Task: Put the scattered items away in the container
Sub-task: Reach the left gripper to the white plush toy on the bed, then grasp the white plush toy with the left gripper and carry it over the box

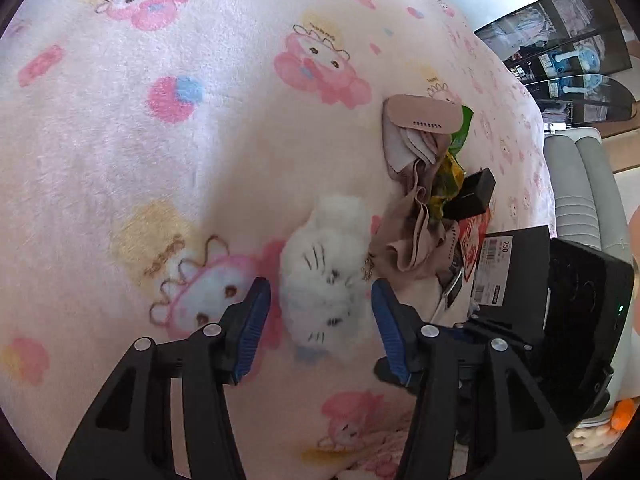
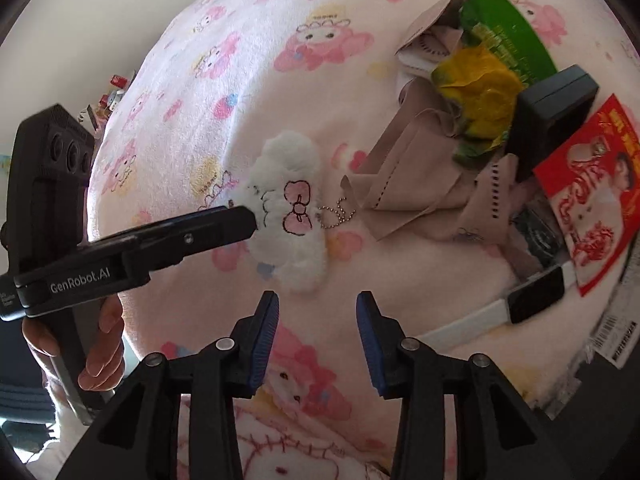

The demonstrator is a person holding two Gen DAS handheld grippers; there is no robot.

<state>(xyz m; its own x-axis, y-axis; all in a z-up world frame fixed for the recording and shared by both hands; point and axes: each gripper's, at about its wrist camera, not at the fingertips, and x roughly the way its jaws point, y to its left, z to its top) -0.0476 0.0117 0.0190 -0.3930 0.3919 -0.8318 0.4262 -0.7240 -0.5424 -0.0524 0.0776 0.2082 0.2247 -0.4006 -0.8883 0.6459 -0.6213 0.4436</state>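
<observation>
A white plush cat charm [image 1: 324,272] with a pink bow and a bead chain lies on the pink cartoon blanket [image 1: 160,160]. My left gripper [image 1: 320,284] is open, its blue pads standing either side of the plush without pressing it. In the right wrist view the left gripper [image 2: 244,222] comes in from the left, its tip at the edge of the plush cat charm [image 2: 288,216]. My right gripper [image 2: 318,300] is open and empty, just short of the plush. To the right lies a heap: beige cloth [image 2: 408,176], yellow-green bag [image 2: 480,84], small black box [image 2: 556,108], red packet [image 2: 596,192], white-strapped watch [image 2: 532,296].
A pink case [image 1: 420,118] rests at the far end of the heap. A black box with a white label [image 1: 516,264] sits at the blanket's right edge. A hand [image 2: 100,344] holds the left gripper's handle. Shelves [image 1: 568,48] and a grey cushion [image 1: 576,184] stand beyond the bed.
</observation>
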